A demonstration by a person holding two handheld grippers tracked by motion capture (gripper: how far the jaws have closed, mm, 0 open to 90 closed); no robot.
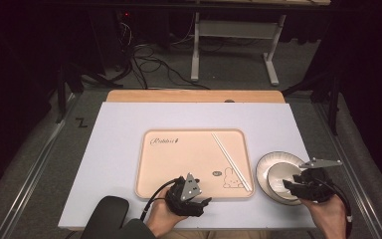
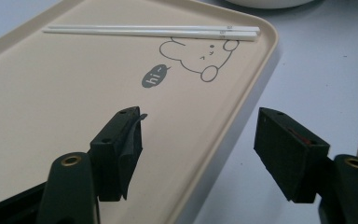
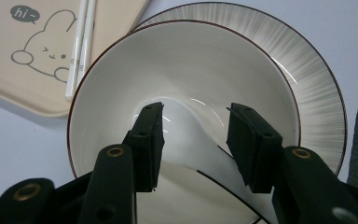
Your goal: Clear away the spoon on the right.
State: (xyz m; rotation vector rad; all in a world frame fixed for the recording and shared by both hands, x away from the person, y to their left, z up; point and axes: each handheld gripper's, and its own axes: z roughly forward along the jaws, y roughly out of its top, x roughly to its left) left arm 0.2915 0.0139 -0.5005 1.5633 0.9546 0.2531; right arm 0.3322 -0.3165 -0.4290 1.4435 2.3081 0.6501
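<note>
From my station, my right gripper (image 3: 195, 140) covers the near part of the spoon (image 3: 200, 140) lying in the bowl (image 3: 121, 79); its handle runs off the bottom edge of that view. The plate (image 3: 317, 93) under the bowl is mostly hidden. In the left gripper view the tray (image 2: 51, 102) is cut off at left. The tray's cursive lettering (image 1: 165, 141) is too small to read.

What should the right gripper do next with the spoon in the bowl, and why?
Probably lift the right gripper straight up and clear. Its jaws stand open on either side of the white spoon, which lies in the bowl on the striped plate, so the spoon looks already set down.
</note>
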